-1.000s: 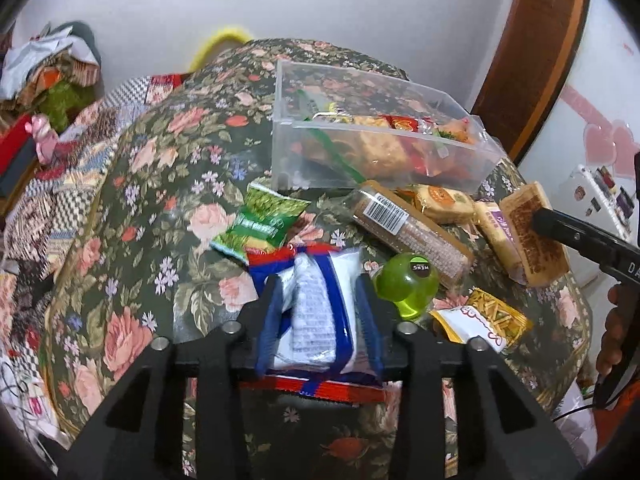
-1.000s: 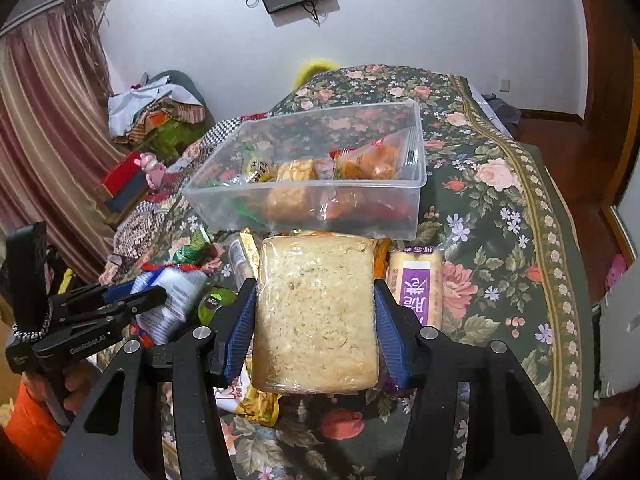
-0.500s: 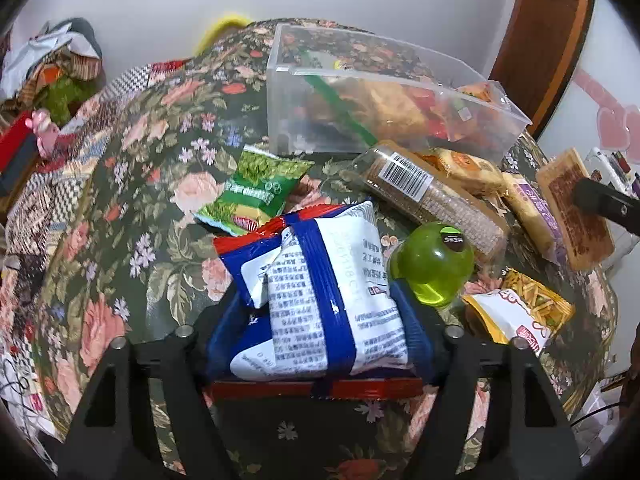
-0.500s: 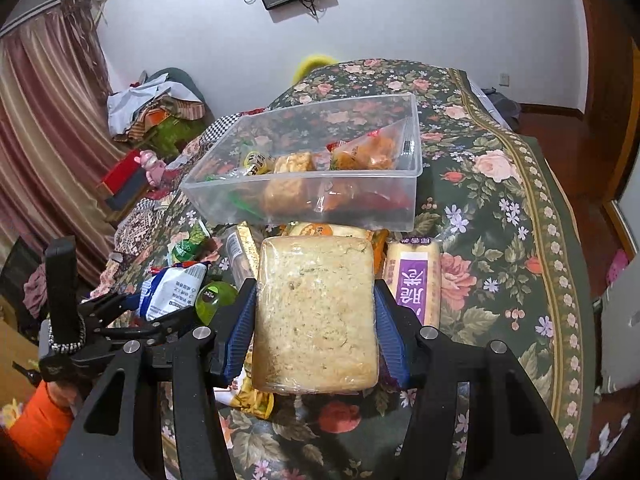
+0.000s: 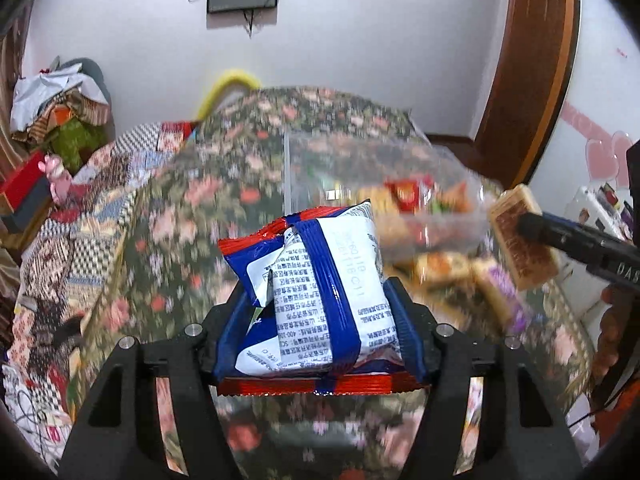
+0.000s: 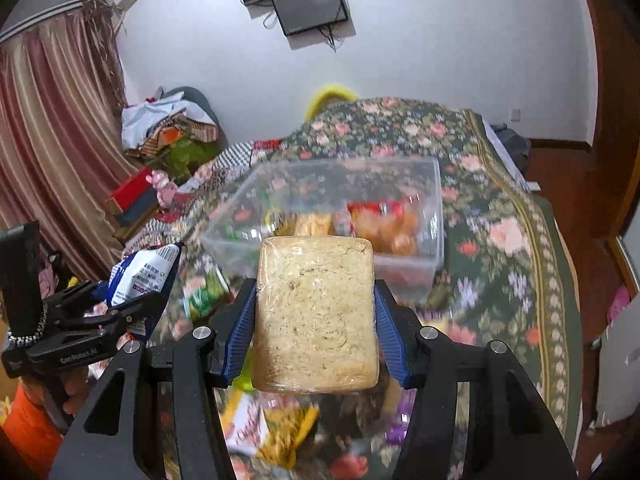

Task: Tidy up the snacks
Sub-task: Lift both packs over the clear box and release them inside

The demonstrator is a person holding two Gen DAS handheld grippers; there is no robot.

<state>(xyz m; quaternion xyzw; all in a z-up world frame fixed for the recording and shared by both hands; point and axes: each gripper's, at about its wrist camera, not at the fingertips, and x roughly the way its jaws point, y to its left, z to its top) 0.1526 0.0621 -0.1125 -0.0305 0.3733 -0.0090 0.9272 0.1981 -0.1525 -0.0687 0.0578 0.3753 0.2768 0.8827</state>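
Note:
My left gripper [image 5: 320,320] is shut on a blue, white and red snack bag [image 5: 316,280] and holds it up above the floral table. My right gripper [image 6: 316,320] is shut on a tan wrapped cracker block [image 6: 316,312], also raised. A clear plastic bin [image 6: 400,184] with several snacks inside stands ahead of both; it also shows in the left wrist view [image 5: 360,168]. The left gripper with its bag shows at the left of the right wrist view [image 6: 132,300]. The cracker block shows at the right of the left wrist view [image 5: 516,252].
Loose snacks lie blurred on the floral tablecloth [image 6: 520,240]: a green packet [image 6: 204,292], a yellow packet [image 6: 280,428], a purple bar [image 5: 500,292]. Piled clothes [image 6: 168,128] and a curtain [image 6: 52,140] are at the left.
Both grippers have lifted with their snacks, and the views tilted up toward the wall. The blue bag has come up off the table. The bin looks lower and further in both views.

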